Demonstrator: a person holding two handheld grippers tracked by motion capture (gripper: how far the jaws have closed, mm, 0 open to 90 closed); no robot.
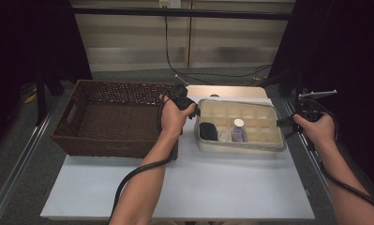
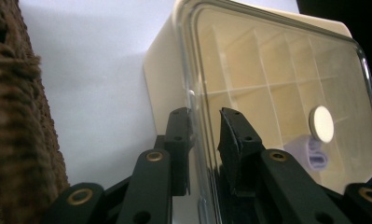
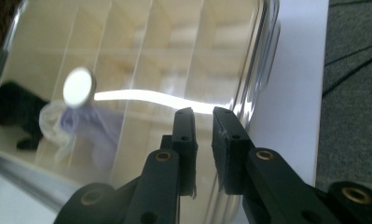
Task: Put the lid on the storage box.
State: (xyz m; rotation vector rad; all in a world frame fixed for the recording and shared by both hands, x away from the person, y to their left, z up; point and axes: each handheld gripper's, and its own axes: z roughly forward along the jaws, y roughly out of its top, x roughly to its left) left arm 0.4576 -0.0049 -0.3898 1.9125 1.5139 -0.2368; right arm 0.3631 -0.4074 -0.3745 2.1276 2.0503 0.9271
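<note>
both grippers pinch the clear lid point(image 1: 241, 123) of the divided box point(image 1: 199, 140), left gripper point(image 1: 192, 111) at its 9 o'clock edge, right gripper point(image 1: 284, 123) at 3 o'clock, jaws nearly closed on the rim, likely to lift it level beside the basket point(image 1: 81, 140).

High view dim, soft, dark at both sides; white table point(image 1: 213, 187) brightest. Right gripper view: bright glare streak across clear lid point(image 3: 141, 56), contents below blurred. Left gripper view: woven basket point(image 2: 16, 116) near lens, out of focus.
</note>
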